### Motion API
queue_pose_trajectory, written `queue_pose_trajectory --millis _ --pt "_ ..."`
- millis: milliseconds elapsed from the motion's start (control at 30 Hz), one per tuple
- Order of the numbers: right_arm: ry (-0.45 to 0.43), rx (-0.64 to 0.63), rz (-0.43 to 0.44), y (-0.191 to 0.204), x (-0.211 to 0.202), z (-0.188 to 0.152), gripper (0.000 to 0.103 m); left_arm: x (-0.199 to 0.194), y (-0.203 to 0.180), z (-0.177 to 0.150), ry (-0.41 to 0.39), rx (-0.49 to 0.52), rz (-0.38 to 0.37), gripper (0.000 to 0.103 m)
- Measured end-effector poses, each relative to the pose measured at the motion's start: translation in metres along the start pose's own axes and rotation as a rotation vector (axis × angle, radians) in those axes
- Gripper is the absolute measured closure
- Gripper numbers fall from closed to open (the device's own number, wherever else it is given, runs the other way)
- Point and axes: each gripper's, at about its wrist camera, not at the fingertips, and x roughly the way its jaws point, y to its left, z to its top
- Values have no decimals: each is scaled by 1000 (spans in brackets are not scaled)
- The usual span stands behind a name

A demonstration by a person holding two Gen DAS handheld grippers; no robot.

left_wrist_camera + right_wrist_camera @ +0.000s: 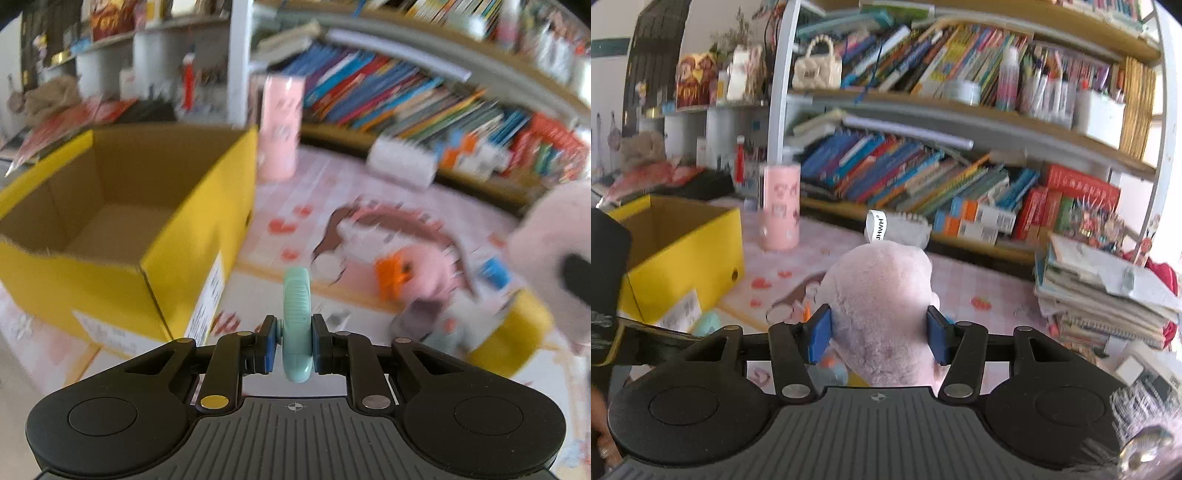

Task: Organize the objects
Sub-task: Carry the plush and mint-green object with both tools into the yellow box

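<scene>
1. Two claws are in view, one per hand. The left claw (293, 345) is clenched on one mint-green plastic toy (296, 321), which stands upright on edge between the blue pads.
2. The right claw (879, 332) is grasping one pale pink plush toy (879, 291); both pads press into its fur, and a white tag (874, 230) sticks up from its top.
3. One open yellow cardboard box (122, 206) sits on the table (325, 184) toward its left edge; nothing shows inside it. The green toy is held just beside the box's near right corner.
4. One pink cup (780, 206) with a printed pattern stands upright on the table beyond the box, near the back edge.
5. A blurred heap of small toys lies on the table to the right of the green toy; one orange piece (393, 278) and one blue piece (495, 271) can be made out, the rest cannot be counted.
6. One stack of papers and notebooks (1104, 295) rests at the table's right edge.
7. Two shelves of books (923, 177) run along the back.
</scene>
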Motion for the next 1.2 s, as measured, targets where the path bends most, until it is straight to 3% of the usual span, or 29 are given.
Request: queue_pose_trajectory --millis 167,433,667,933,1200 --pt "-46 4 3 15 -9 7 53 -30 12 6 -75 3 -88 86" --pt "-15 21 12 60 -27 10 53 -63 57 4 -130 -5 -161 86" --pt "78 35 48 118 -41 7 53 -82 119 -8 -85 -32 -147 86" --pt "245 83 109 182 -42 4 53 -91 184 -23 14 -55 -93 86" --pt "329 102 157 235 -42 1 53 -103 226 -30 25 -44 -86 86"
